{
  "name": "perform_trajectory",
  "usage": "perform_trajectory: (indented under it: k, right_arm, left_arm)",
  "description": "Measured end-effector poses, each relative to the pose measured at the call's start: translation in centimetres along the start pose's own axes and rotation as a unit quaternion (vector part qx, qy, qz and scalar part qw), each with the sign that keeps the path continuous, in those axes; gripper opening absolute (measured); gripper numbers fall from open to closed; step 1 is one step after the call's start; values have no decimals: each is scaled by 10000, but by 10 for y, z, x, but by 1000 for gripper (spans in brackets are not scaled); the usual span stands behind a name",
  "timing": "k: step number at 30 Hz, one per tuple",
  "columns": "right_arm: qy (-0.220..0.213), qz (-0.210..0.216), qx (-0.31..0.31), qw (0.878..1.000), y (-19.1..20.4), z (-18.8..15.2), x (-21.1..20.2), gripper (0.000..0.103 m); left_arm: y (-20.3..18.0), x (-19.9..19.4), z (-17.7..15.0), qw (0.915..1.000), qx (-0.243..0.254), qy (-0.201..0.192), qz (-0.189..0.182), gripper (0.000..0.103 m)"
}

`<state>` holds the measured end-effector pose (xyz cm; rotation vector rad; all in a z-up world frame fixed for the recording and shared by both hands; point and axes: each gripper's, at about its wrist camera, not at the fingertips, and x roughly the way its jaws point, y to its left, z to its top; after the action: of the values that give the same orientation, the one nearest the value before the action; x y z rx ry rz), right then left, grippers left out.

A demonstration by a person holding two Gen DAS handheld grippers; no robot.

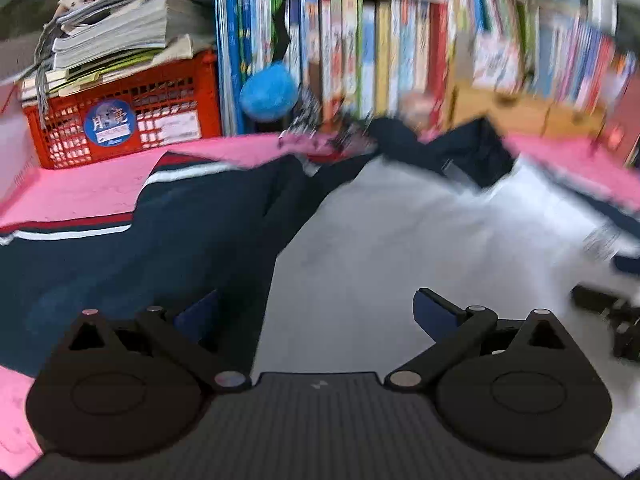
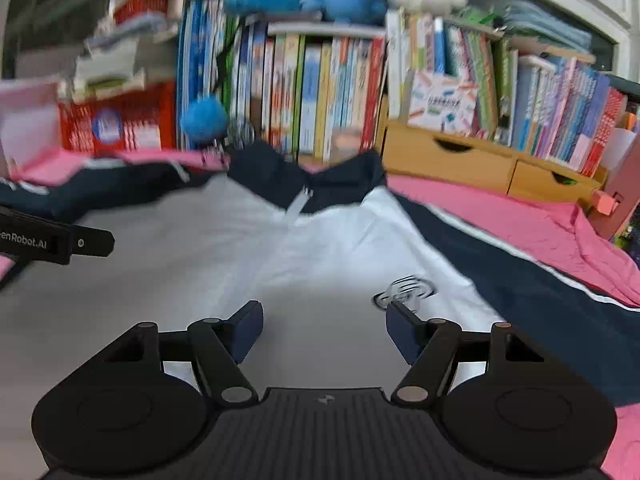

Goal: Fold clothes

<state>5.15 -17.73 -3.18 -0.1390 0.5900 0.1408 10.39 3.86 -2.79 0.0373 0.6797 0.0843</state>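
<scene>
Navy-white jacket [image 2: 320, 248] collar blurred, left gripper [image 1: 316, 316] and right gripper [image 2: 324, 332] jaws apart, empty

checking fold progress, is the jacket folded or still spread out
Spread out: the jacket lies flat on the pink cover, sleeves out sideways.

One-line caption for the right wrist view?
Open right gripper above a white-and-navy jacket spread on a pink bedcover, bookshelf behind.
</scene>
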Motion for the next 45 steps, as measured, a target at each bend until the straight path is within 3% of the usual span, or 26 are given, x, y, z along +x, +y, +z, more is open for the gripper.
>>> perform_trajectory:
  k: [1, 3, 5, 8, 11, 13, 16, 18, 22, 23, 26, 28, 30, 31, 32, 33, 35, 37, 39, 43, 45]
  right_arm:
    - [148, -15, 44, 9999, -1, 1, 6, 75]
    - [259, -45, 260, 9993, -9, 1, 10, 91]
    - [408, -59, 527, 9978, -18, 1, 14, 100]
    - [490, 68, 733, 9961, -25, 2, 18, 103]
    - [479, -17, 638, 9968, -20, 2, 17, 103]
    - [491, 16, 685, 9964, -22, 2, 19, 103]
    - [488, 15, 683, 9965, -23, 2, 18, 103]
    - [484, 13, 676, 9965, -23, 2, 17, 103]
    - [481, 23, 675, 9966, -23, 1, 16, 103]
    - [480, 22, 674, 9966, -24, 2, 17, 103]
    - [475, 12, 669, 9966, -23, 2, 17, 103]
    - [471, 10, 660, 9967, -23, 2, 17, 103]
    - [467, 9, 655, 9968, -23, 2, 17, 103]
    - [464, 6, 653, 9968, -23, 2, 17, 103]
    - [463, 4, 654, 9968, -23, 2, 18, 103]
    - [463, 3, 658, 9968, -23, 2, 18, 103]
    - [460, 7, 658, 9968, -23, 2, 18, 103]
    - [458, 9, 659, 9968, -23, 2, 18, 103]
    - [459, 11, 662, 9967, -23, 2, 18, 103]
    - [459, 11, 667, 9967, -24, 2, 18, 103]
    - [457, 6, 674, 9967, -23, 2, 18, 103]
  left_arm:
    - [2, 3, -5, 9999, 127, 46, 98, 103]
    - [18, 2, -8, 10000, 15, 42, 36, 103]
    - [40, 1, -10, 9991, -168, 27, 378, 103]
    - [85, -7, -15, 9974, -695, 7, 166, 103]
    - [127, -36, -25, 9898, -1401, -256, -93, 103]
    - [151, -62, -34, 9821, -1620, -776, 576, 103]
    - [192, -77, -48, 9632, -1846, -1379, 1386, 103]
    - [227, -69, -52, 9518, -2129, -1235, 1828, 103]
    - [286, -52, -54, 9207, -2856, -904, 2502, 103]
    - [296, -51, -56, 9156, -2999, -946, 2507, 103]
    - [321, -37, -58, 9106, -3359, -982, 2197, 103]
    - [334, -19, -55, 9110, -3567, -711, 1942, 103]
    - [338, -10, -49, 9140, -3499, -688, 1936, 102]
    - [340, -7, -46, 9167, -3462, -707, 1865, 99]
    - [342, -3, -45, 9184, -3430, -681, 1849, 80]
    - [344, 1, -43, 9194, -3388, -640, 1890, 51]
    - [343, 5, -38, 9172, -3225, -514, 2283, 25]
    - [341, 2, -33, 9210, -3015, -672, 2374, 18]
    - [333, -6, -24, 9226, -2562, -909, 2736, 15]
    - [321, -29, -7, 9108, -1954, -1689, 3219, 15]
    - [316, -25, 0, 9069, -1649, -1684, 3492, 16]
